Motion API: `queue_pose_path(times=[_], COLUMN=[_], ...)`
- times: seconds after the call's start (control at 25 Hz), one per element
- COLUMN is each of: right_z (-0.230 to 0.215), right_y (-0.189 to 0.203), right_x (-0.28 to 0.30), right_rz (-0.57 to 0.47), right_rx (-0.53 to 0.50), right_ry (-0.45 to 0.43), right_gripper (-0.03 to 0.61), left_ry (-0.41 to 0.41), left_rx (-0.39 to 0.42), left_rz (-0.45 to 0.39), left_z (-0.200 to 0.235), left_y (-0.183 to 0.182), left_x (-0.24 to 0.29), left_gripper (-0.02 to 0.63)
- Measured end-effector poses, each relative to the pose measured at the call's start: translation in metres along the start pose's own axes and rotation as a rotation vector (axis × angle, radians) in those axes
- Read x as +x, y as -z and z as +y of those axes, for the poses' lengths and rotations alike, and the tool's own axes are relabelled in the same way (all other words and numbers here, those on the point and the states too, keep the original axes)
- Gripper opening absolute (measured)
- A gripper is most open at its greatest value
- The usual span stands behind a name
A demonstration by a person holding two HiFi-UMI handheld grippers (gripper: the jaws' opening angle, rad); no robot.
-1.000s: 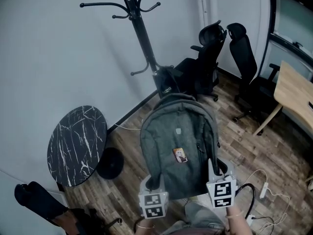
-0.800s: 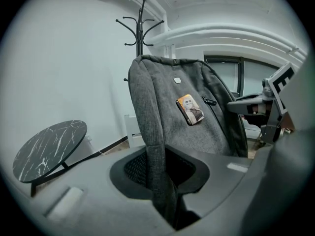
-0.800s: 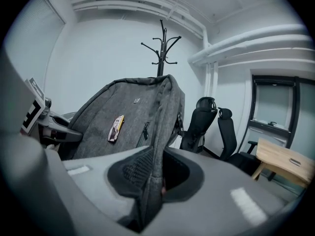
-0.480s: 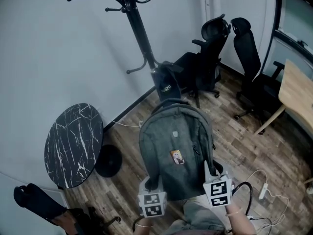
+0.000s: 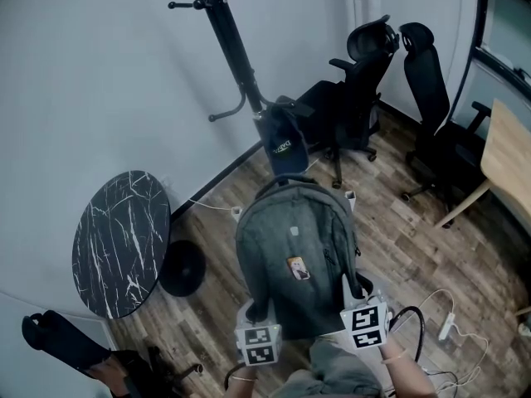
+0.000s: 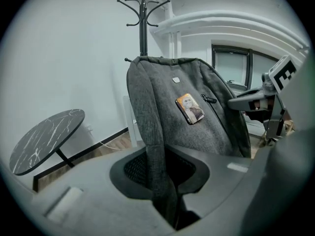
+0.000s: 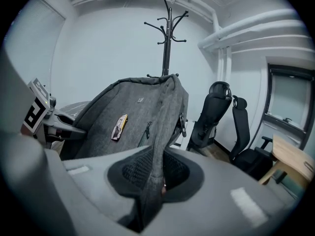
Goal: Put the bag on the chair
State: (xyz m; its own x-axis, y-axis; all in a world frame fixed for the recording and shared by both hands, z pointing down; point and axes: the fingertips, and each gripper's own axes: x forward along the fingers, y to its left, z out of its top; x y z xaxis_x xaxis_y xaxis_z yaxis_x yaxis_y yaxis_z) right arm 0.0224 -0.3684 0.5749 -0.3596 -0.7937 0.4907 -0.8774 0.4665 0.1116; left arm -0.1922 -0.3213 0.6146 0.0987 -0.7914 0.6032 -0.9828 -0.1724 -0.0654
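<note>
A grey backpack (image 5: pixel 294 255) with a small picture tag hangs in the air in front of me, held at its two bottom corners. My left gripper (image 5: pixel 260 315) is shut on the bag's left edge (image 6: pixel 157 171). My right gripper (image 5: pixel 358 293) is shut on its right edge (image 7: pixel 155 176). Two black office chairs (image 5: pixel 357 89) stand at the back right, well beyond the bag; the nearer one (image 7: pixel 210 117) shows past the bag in the right gripper view.
A black coat stand (image 5: pixel 228 40) with a dark bag (image 5: pixel 282 143) hung on it rises behind the backpack. A round black marble table (image 5: pixel 116 243) stands at the left. A wooden desk (image 5: pixel 506 156) is at the right edge. Cables and a power strip (image 5: pixel 444 326) lie on the wood floor.
The backpack and both grippers have drifted slightly down and left in the head view as the view shifts toward the chairs. Both grips are unchanged.
</note>
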Motion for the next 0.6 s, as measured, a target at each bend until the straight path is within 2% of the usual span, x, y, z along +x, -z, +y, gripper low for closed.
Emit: queue_pose_path(times=[0.6], right_z=[-0.004], right_y=[0.023], right_x=[0.055], right_rz=[0.022], right_rx=[-0.022], right_ry=[-0.007], right_gripper=[0.051], left_ry=[-0.037], left_rx=[-0.02], left_rz=[0.007], left_z=[0.011], left_y=[0.022], left_x=[0.059], left_gripper=[0.081])
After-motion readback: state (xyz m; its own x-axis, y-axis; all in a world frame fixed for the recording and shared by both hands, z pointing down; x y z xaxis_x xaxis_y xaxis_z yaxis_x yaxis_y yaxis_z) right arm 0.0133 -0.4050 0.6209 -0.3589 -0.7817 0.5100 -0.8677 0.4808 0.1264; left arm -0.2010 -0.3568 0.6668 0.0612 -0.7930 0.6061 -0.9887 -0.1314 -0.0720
